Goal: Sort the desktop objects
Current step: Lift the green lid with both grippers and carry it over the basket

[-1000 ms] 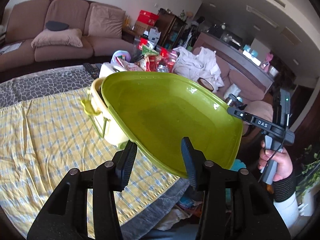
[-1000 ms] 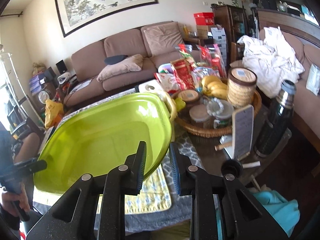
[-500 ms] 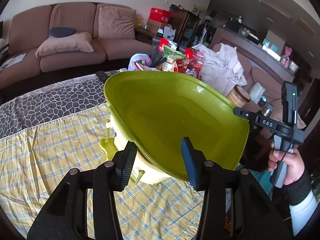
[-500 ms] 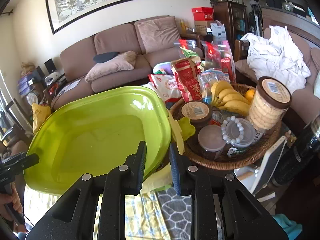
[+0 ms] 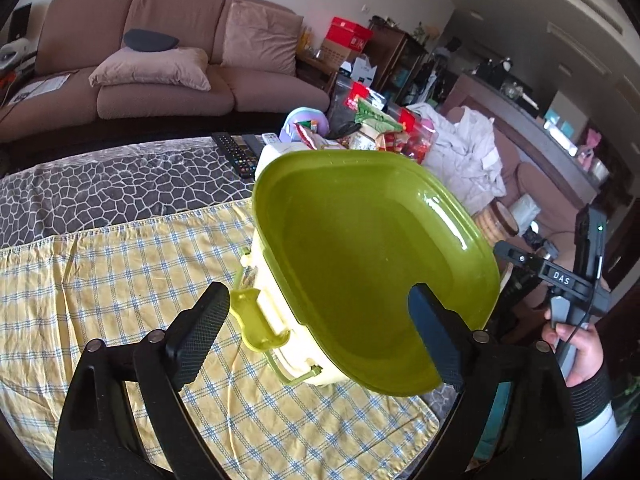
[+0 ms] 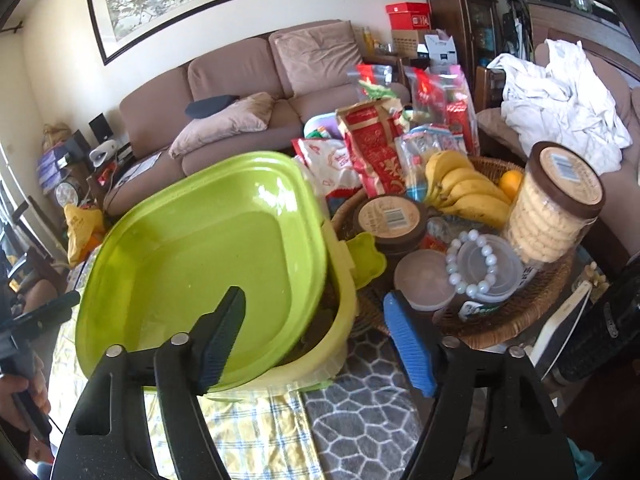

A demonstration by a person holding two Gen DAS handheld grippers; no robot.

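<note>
A green lid [image 5: 368,280] lies tilted across the top of a pale yellow storage box [image 5: 280,320] that stands on a yellow checked cloth [image 5: 100,280] near the right edge of the table, its far rim raised and one corner overhanging the box wall. In the left wrist view, the left gripper [image 5: 320,328] has its fingers spread wide on either side of the lid's near edge, holding nothing. In the right wrist view, the right gripper [image 6: 316,340] is likewise spread wide, its left finger in front of the lid [image 6: 200,276] and its blue-padded right finger [image 6: 408,344] off to the side of the box [image 6: 340,300], gripping nothing. A green latch tab [image 6: 366,260] sticks out from the box beside a wicker basket [image 6: 520,320] at the table's right end. The basket holds bananas [image 6: 460,188], a jar of biscuits [image 6: 552,204], a brown-lidded tub [image 6: 392,220] and a clear container [image 6: 488,268] with a white bead bracelet [image 6: 468,264] resting on it. Red snack packets [image 6: 376,152] stand behind the basket. Remote controls [image 5: 240,152] lie on the grey patterned cover [image 5: 100,192] at the table's far edge. A brown sofa [image 5: 160,72] runs along the wall behind.
</note>
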